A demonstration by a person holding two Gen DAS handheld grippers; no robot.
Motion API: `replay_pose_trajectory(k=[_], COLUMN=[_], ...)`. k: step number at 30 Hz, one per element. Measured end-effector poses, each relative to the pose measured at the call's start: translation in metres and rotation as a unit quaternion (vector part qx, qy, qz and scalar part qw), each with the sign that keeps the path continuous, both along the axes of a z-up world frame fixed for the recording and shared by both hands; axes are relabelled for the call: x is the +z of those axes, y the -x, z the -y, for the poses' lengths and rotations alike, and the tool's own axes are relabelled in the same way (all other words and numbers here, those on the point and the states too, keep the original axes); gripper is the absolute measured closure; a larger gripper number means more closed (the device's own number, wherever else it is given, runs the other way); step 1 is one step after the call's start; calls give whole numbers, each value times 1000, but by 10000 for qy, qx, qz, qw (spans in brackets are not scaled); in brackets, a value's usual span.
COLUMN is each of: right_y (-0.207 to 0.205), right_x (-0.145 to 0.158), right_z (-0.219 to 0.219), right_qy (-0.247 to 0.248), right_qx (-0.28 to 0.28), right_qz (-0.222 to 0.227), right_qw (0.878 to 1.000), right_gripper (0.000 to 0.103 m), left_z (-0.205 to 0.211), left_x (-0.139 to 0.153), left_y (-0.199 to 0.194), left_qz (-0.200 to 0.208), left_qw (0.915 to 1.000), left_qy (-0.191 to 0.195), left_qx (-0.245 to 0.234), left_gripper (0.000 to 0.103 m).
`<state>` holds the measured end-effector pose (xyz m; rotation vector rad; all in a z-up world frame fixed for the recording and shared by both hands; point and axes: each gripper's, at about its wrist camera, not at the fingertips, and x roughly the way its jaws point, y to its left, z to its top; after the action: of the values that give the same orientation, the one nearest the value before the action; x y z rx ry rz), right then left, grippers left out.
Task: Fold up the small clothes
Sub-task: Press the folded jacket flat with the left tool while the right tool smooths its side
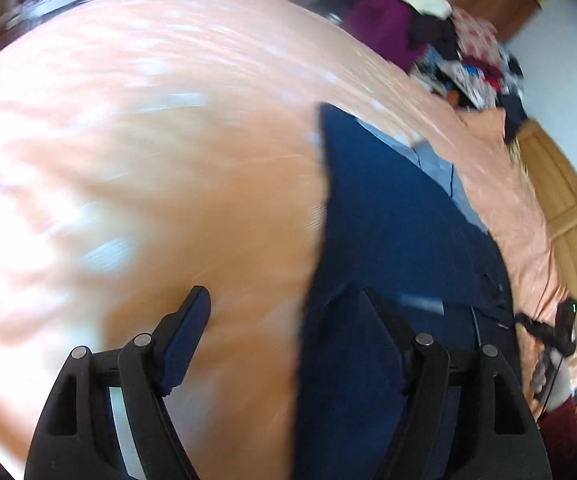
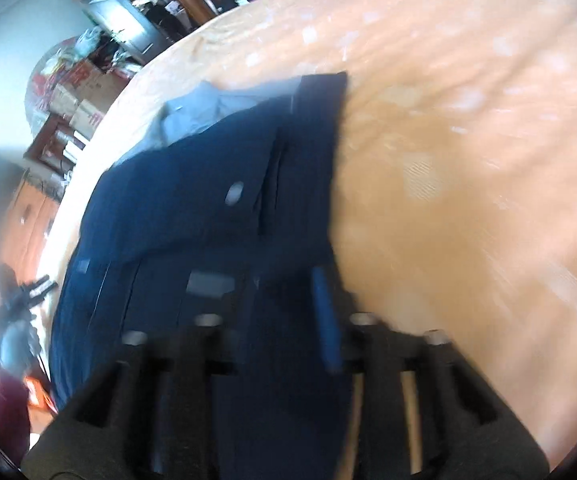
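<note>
Firstly, left wrist view. Item: navy garment [image 1: 388, 216], lying on a peach bedspread [image 1: 148, 160], long axis running from 6 o'clock up toward 12 o'clock, with a pale blue lining or second piece [image 1: 436, 168] showing along its edge at 1 o'clock. Left gripper [image 1: 284, 316]: jaws spread wide, nothing between them; one finger sits over bare bedspread at 7 o'clock, the other over navy cloth at 5 o'clock, so the garment's near edge passes between them (contact with the cloth cannot be told through the blur). Pile of mixed clothes [image 1: 468, 52] at 1 o'clock, well apart.

Next, right wrist view. Same navy garment [image 2: 216, 200] fills the centre and 9 o'clock side; its edge against the bedspread [image 2: 468, 160] runs from 12 o'clock down into the right gripper [image 2: 280, 320]. Fingers heavily blurred; whether they grip the cloth cannot be told.

Judgement: both tools sit at the garment's near end, either side of its long axis, equally near; a fold would carry that end toward 12 o'clock.
</note>
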<state>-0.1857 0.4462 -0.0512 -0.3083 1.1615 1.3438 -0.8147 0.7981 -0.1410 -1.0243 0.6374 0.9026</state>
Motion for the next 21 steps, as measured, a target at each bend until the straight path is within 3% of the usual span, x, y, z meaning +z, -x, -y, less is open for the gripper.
replay_pose_trajectory(k=[5, 9, 13, 17, 21], right_y=[36, 58, 78, 85, 103], right_x=[21, 2, -17, -35, -35], right_z=[111, 164, 176, 173, 174], right_qy=[130, 591, 775, 843, 723], right_qx=[325, 377, 452, 361, 632], right_qz=[-296, -401, -344, -196, -158], right_qw=[9989, 9967, 9954, 9956, 9953], right_gripper=[46, 43, 43, 43, 49], left_z=[87, 152, 191, 208, 208], left_x=[40, 36, 18, 16, 11], left_y=[48, 65, 68, 61, 54], left_qz=[776, 1228, 1392, 1498, 1304], left_qw=[9946, 9856, 9814, 9787, 9810], left_qy=[-61, 210, 538, 483, 404], left_qx=[-693, -1141, -1205, -1315, -1379], left_gripper=[26, 26, 26, 26, 26])
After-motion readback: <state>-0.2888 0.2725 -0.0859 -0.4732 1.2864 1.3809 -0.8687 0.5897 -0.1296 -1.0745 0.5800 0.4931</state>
